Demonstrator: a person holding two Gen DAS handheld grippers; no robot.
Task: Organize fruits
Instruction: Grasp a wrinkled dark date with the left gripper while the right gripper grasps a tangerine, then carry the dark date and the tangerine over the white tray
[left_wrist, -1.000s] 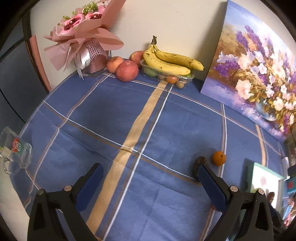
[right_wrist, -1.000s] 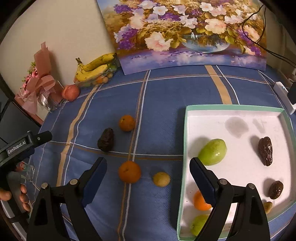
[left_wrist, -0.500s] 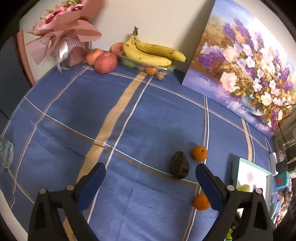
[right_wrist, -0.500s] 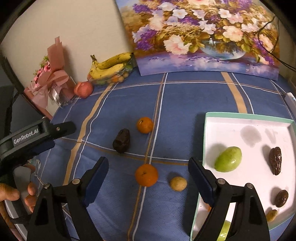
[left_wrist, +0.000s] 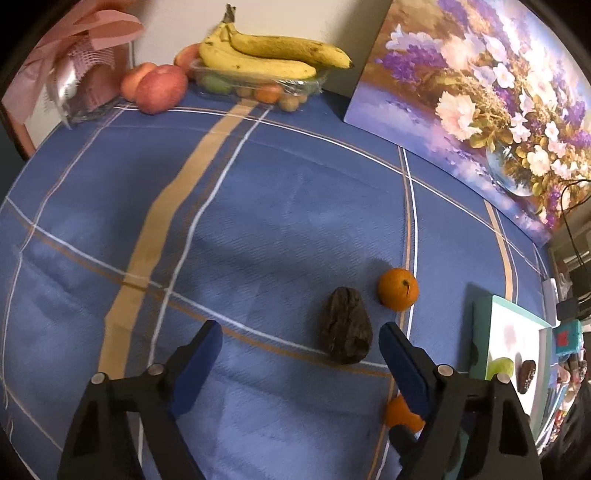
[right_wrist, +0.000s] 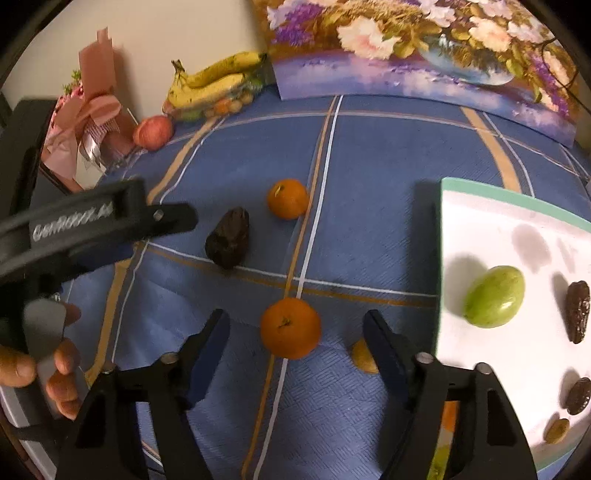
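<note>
My left gripper (left_wrist: 300, 345) is open and empty, low over the blue cloth; a dark wrinkled fruit (left_wrist: 346, 335) lies just inside its right finger, with an orange (left_wrist: 398, 294) beyond. My right gripper (right_wrist: 295, 338) is open, with a second orange (right_wrist: 290, 328) between its fingertips, untouched. A small yellow fruit (right_wrist: 362, 357) is half hidden by the right finger. The white tray with a green rim (right_wrist: 476, 229) at the right holds a green fruit (right_wrist: 495, 296) and dark dates (right_wrist: 577, 311). The left gripper's body (right_wrist: 92, 225) reaches toward the dark fruit (right_wrist: 228, 242).
Bananas on a clear fruit box (left_wrist: 258, 61), apples (left_wrist: 159, 88) and a pink bouquet (left_wrist: 79, 66) stand at the back wall. A flower painting (left_wrist: 480, 92) leans at the back right. A cable and small devices (left_wrist: 569, 332) lie past the tray.
Both grippers have moved forward and lower. The left one has closed in on the dark fruit; the right one now straddles the nearer orange. Both stay open.
</note>
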